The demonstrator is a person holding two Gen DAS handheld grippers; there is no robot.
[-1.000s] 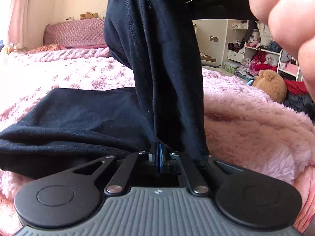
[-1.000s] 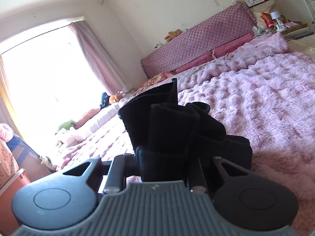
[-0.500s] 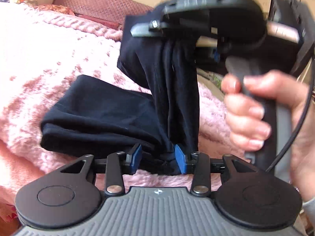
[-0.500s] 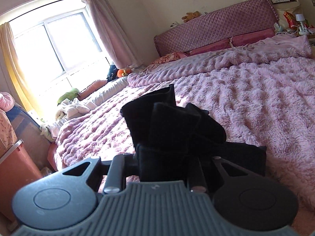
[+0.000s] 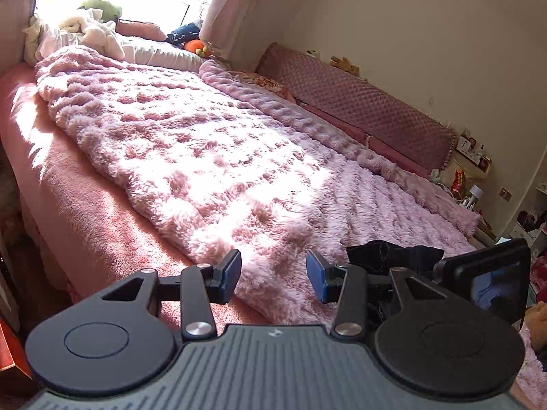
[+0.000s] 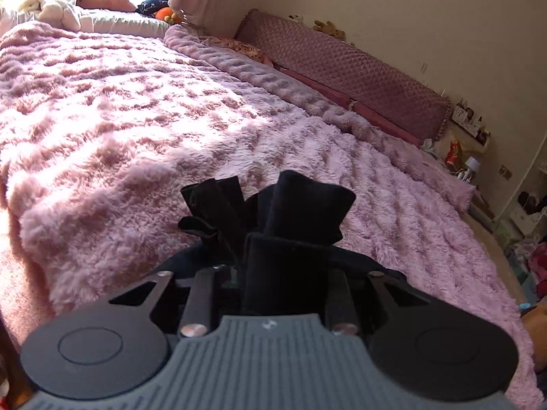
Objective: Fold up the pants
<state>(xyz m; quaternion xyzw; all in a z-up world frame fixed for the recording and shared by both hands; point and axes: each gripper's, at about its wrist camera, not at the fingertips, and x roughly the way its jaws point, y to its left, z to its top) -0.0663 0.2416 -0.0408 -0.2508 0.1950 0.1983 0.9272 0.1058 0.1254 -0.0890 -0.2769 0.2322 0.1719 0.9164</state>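
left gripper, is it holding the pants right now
No, the left gripper stands open with only pink blanket between its blue pads, and the black pants sit off to its right.

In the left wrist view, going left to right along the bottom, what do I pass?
Left gripper's left pad → bare blanket in the open gap → its right pad → bunched black pants → the right gripper's body.

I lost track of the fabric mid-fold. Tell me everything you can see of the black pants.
The black pants are soft, matte knit fabric, bunched into several thick folds. The right hand-held gripper is shut on the bundle, its ends sticking up past the fingers. Below them lies the fluffy pink blanket. The left wrist view shows a dark scrap at that gripper.
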